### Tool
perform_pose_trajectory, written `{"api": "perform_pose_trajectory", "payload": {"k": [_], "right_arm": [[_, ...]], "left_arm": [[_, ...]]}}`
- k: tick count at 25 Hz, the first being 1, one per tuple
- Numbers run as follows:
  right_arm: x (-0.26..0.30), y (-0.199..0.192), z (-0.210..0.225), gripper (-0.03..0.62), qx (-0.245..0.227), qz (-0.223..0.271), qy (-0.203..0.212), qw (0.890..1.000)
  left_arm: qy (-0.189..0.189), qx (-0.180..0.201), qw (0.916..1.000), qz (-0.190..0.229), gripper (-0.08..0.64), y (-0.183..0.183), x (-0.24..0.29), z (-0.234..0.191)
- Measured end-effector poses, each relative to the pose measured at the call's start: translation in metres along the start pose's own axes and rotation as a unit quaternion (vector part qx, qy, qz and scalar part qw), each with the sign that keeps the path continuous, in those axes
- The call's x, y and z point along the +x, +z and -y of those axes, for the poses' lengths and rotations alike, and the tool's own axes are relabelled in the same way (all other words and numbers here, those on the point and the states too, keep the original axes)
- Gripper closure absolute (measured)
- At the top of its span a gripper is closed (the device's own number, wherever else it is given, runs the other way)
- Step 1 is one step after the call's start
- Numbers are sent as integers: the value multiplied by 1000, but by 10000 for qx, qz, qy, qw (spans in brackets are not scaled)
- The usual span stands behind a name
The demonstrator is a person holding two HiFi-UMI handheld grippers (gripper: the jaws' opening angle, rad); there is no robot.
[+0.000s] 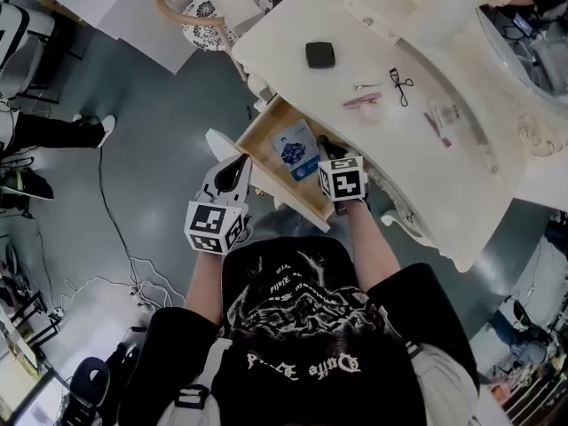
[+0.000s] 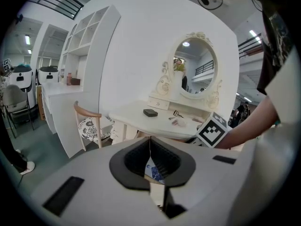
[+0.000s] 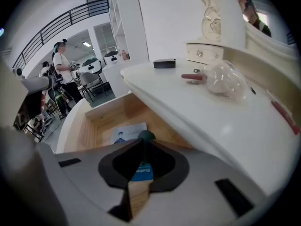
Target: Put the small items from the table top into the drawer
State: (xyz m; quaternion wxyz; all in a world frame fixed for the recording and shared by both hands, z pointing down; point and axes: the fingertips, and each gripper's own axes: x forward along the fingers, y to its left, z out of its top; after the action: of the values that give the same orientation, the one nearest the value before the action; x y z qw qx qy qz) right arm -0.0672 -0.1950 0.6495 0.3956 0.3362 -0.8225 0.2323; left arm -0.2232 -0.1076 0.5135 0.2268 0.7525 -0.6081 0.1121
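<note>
We hold the right gripper (image 3: 143, 145) clamped on a small dark item (image 3: 146, 135) over the open drawer (image 3: 89, 131). Our left gripper (image 2: 150, 142) is clenched, empty.

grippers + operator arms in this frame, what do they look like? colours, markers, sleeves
Left gripper and right gripper: light grey shells, black pads, each carrying a white cube with black square markers. No cables visible. Person wears a black short-sleeved T-shirt with white print; forearms uncovered.
</note>
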Motion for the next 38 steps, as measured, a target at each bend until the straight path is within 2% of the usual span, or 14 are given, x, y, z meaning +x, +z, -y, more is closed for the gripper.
{"api": "perform_pose_trajectory", "payload": {"k": [8, 14, 20, 27, 29, 32, 38], "right_arm": [[23, -4, -4, 549, 132, -197, 1, 9997], [36, -9, 7, 546, 22, -401, -251, 9989], [46, -20, 18, 537, 274, -515, -307, 9978], [53, -29, 11, 479, 430, -742, -56, 9963], [52, -28, 10, 477, 488, -718, -15, 9962], [49, -30, 5, 419, 588, -721, 120, 9956], [41, -23, -9, 370, 639, -561, 444, 9954]], "left_arm": [[48, -19, 9999, -151, 543, -6, 3, -2], [85, -51, 9997, -233, 543, -9, 6, -4], [180, -30, 9994, -307, 543, -11, 7, -11], [217, 153, 9984, -493, 543, -19, 9, -15], [191, 164, 9985, -478, 543, -18, 10, -14], [154, 175, 9987, -455, 543, -17, 10, -12], [55, 165, 9990, -402, 543, -17, 10, -8]]}}
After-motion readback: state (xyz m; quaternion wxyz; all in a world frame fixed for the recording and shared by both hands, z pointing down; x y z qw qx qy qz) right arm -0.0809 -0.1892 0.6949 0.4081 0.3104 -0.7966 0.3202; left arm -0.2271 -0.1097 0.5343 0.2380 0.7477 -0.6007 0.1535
